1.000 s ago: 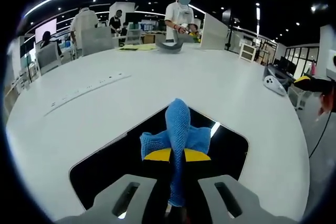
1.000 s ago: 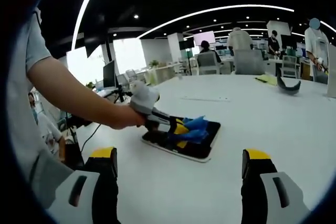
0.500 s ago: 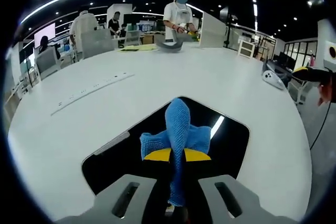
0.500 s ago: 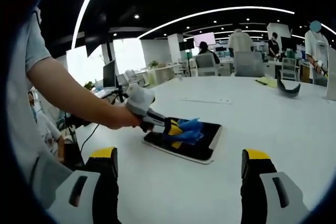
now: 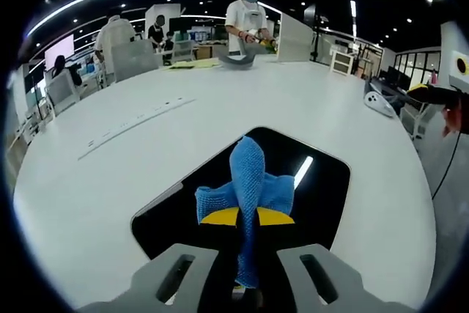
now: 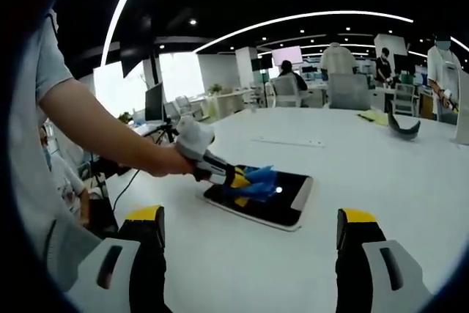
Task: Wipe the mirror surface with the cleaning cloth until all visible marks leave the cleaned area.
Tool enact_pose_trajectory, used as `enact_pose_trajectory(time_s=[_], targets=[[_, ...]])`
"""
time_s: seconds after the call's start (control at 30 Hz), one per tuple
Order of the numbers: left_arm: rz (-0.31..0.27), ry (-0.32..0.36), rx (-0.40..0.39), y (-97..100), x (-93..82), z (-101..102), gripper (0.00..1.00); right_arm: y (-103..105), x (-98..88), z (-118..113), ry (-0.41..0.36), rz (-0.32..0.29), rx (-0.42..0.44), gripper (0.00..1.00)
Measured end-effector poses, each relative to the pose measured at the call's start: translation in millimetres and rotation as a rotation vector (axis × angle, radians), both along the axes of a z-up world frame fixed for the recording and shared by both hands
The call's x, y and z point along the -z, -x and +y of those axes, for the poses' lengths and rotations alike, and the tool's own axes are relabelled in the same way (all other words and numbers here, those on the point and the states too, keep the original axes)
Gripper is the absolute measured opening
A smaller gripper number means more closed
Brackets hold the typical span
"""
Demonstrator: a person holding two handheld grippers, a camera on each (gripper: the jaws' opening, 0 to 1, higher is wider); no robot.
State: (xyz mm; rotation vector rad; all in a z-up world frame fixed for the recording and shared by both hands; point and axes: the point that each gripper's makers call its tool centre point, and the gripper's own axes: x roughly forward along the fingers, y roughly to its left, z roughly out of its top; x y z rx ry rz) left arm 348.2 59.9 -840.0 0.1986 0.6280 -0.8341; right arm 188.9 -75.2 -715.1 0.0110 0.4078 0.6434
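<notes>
A dark rectangular mirror point(image 5: 322, 188) lies flat on the white table point(image 5: 146, 152), reflecting a ceiling light. My left gripper point(image 5: 247, 218) is shut on a blue cleaning cloth point(image 5: 248, 181), which rests on the mirror's near part. In the right gripper view the mirror point(image 6: 282, 199) lies ahead on the table, the left gripper point(image 6: 234, 178) presses the blue cloth point(image 6: 256, 181) onto its left end, and a person's hand point(image 6: 165, 163) holds it. My right gripper point(image 6: 249, 229) hangs above the table, jaws wide apart and empty.
A long power strip point(image 5: 135, 122) lies on the table to the left of the mirror. A dark curved object point(image 5: 238, 60) sits at the table's far edge, where people point(image 5: 249, 16) stand among chairs. A white device point(image 5: 381, 104) lies at the right rim.
The left gripper has slid with the cloth toward the mirror's left end; in its own view the mirror has shifted rightward. The right gripper has stayed still and open.
</notes>
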Motion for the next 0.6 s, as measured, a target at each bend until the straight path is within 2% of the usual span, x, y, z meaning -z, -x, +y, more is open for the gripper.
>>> enact_pose_trajectory(time_s=[0.6], targets=[[0.012, -0.008, -0.019, 2.5, -0.8, 21.0, 0.05, -1.2, -2.6, 11.5, 0.000, -0.009, -0.010, 0.97]])
